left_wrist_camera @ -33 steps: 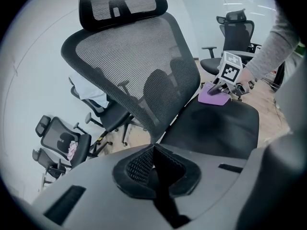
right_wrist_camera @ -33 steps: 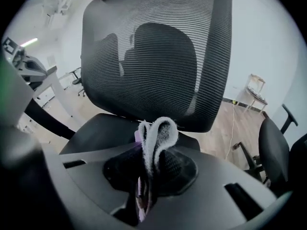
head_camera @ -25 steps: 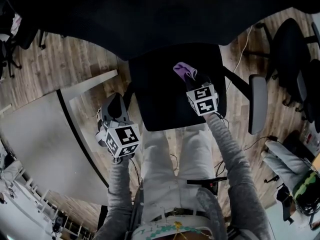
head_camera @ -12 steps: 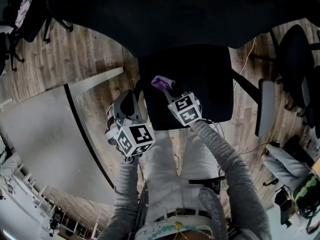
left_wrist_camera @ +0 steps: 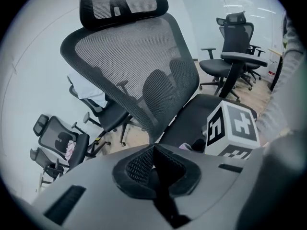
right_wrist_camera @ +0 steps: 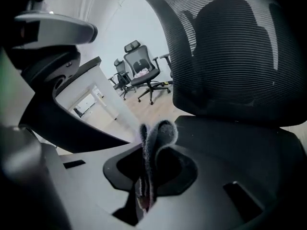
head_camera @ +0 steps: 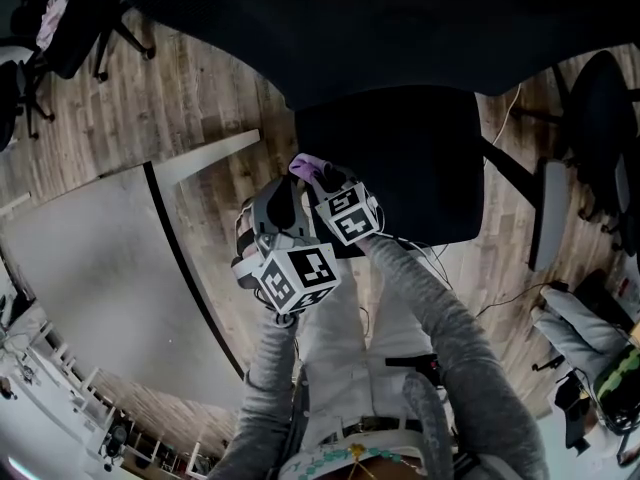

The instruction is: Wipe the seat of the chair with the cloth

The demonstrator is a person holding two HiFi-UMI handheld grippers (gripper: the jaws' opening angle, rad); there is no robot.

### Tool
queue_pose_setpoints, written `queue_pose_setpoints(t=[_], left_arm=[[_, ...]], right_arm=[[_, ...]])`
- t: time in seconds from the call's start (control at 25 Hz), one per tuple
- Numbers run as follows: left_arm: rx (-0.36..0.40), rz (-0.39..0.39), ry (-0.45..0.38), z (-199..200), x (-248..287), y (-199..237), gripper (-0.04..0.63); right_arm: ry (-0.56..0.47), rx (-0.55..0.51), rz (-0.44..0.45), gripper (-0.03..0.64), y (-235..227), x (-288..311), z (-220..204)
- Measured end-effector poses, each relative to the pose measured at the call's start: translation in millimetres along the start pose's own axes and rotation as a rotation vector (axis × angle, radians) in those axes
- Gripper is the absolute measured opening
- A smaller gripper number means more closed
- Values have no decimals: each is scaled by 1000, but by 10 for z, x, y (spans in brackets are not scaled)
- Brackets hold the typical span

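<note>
Plainly, the right tongs (right_wrist_camera: 145,183) are clamped tight on the cloth (right_wrist_camera: 156,132). Its fuzzy fold is pinched between the jaws and bulges up past their tips. From the head view, these right tongs (head_camera: 323,177) hold the pale purple cloth (head_camera: 304,164) at the left edge of the seat (head_camera: 410,158), towards its near corner. Whether the cloth presses on the seat cannot be told.

The left tongs (left_wrist_camera: 153,151) have their jaws closed together with nothing between them. In the head view the left tongs (head_camera: 282,192) hang just left of the right tongs, off the seat and over the floor (head_camera: 205,88). The two marker cubes are close together, with the left one nearer the person.

In the right gripper view the dark seat (right_wrist_camera: 235,145) spreads to the right, and the mesh backrest (right_wrist_camera: 230,51) rises behind it. In the left gripper view the same chair's backrest (left_wrist_camera: 129,66) leans across the middle with its headrest (left_wrist_camera: 122,6) on top, and the right tongs' marker cube (left_wrist_camera: 232,131) sits over the seat (left_wrist_camera: 204,110).

An armrest (head_camera: 550,213) stands to the right of the seat. A large white board (head_camera: 90,278) lies on the wooden floor at the left. Other office chairs (left_wrist_camera: 232,56) stand farther off in the room.
</note>
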State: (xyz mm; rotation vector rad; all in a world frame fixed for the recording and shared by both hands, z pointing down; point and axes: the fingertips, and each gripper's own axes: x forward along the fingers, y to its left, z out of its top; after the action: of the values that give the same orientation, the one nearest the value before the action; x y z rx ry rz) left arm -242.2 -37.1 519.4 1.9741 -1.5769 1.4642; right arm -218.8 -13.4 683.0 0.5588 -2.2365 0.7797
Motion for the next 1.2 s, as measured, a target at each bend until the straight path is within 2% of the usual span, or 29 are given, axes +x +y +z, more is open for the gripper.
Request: queue_pose_setpoints(t=[0.2, 0.52, 0.6, 0.8, 1.2], left_arm=[[4, -2, 1, -13, 11, 20, -2], [3, -5, -2, -23, -10, 15, -2], [5, -4, -2, -28, -11, 10, -2], [9, -3, 1, -23, 1, -11, -2], [19, 1, 6, -38, 1, 21, -2]], right_arm=[[52, -30, -41, 51, -37, 259, -106], [142, -176, -126, 51, -162, 514, -294], [146, -212, -127, 52, -188, 544, -322], [147, -181, -100, 51, -240, 555, -344], [165, -272, -95, 51, -301, 532, -348]])
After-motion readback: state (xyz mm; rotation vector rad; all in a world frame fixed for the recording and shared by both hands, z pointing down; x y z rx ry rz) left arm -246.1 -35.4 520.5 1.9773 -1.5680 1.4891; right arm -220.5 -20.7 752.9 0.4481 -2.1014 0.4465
